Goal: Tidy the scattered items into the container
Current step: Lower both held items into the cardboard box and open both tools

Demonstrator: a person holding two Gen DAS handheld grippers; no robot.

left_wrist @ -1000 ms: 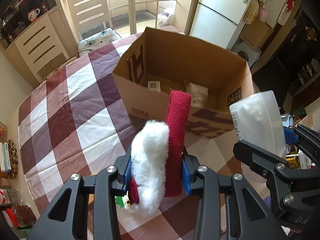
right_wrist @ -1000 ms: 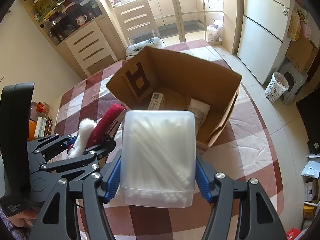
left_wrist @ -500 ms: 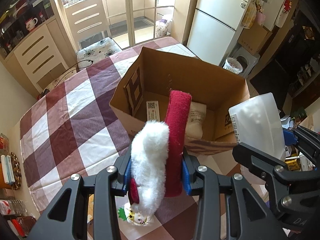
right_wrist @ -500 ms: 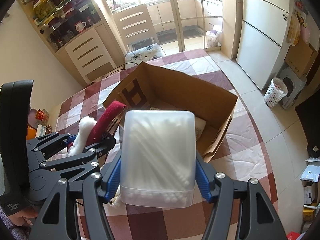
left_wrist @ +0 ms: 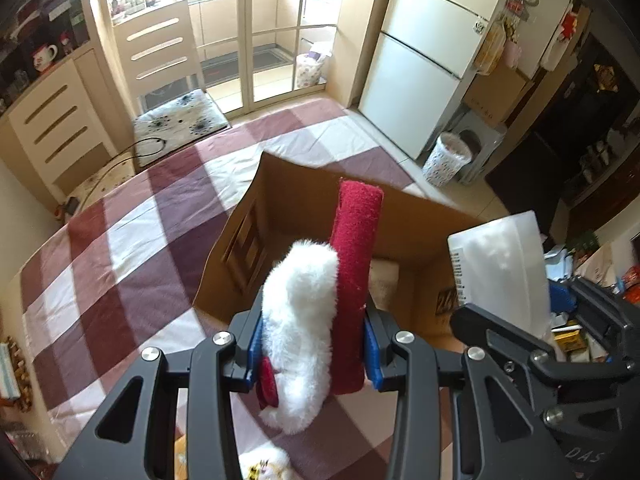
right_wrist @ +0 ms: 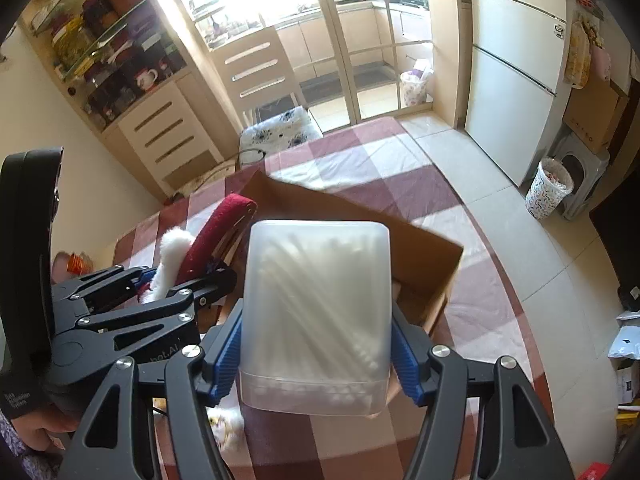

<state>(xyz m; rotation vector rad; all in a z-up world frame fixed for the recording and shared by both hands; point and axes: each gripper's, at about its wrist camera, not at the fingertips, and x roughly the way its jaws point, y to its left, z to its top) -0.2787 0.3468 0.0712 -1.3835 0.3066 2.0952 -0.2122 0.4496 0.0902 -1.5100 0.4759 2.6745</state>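
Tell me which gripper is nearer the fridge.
Right. The right gripper, holding the swab box, is on the fridge side; the left gripper, holding the hat, sits farther away.

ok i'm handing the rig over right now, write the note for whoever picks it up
Left tool: shut on the red and white plush hat, held above the near wall of the cardboard box.
Right tool: shut on the clear tub of cotton swabs, also at the near edge of the box.
Done: a pale packet already lies in the box.
Left: carry both items over the opening and release them. A small white thing on the checked tablecloth below the tools may need collecting too.
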